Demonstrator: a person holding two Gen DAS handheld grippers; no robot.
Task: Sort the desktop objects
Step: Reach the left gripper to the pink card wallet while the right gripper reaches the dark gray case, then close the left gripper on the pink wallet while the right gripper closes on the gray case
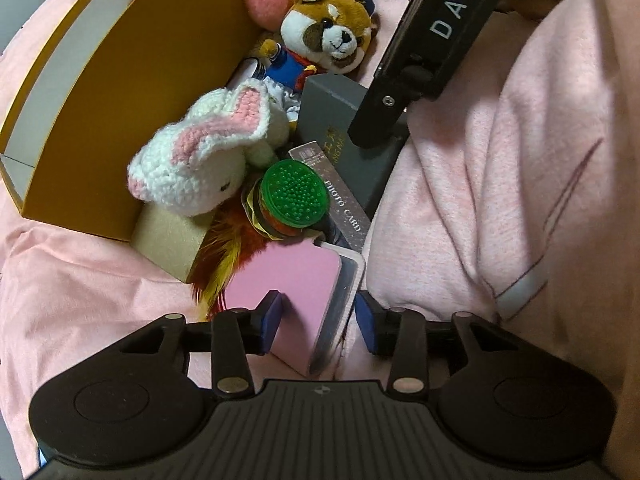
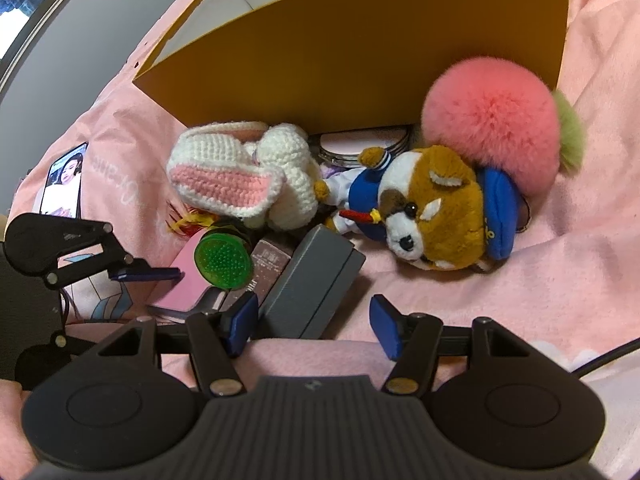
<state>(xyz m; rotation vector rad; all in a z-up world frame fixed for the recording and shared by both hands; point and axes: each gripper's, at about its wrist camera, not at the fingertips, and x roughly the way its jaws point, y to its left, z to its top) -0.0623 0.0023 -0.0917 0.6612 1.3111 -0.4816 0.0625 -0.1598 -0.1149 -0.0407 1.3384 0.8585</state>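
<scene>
Blue pads of the left gripper [image 1: 318,322] stand on both sides of the pink case [image 1: 296,280], but whether they press it I cannot tell; its lower end is hidden. Right gripper [image 2: 314,326] is open over the grey box [image 2: 310,288], not touching. Behind, the crochet rabbit [image 1: 200,160] and plush dog [image 2: 424,216] cover small things beside the yellow box [image 2: 360,40].

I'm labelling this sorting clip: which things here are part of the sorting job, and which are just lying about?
Part of the job:
- white crocheted rabbit
- brown plush dog in blue sailor outfit
- fluffy pink pompom
- green studded round cap
- grey rectangular box
- pink flat case
- yellow cardboard box

Lying about:
- pink cloth
- phone with lit screen
</scene>
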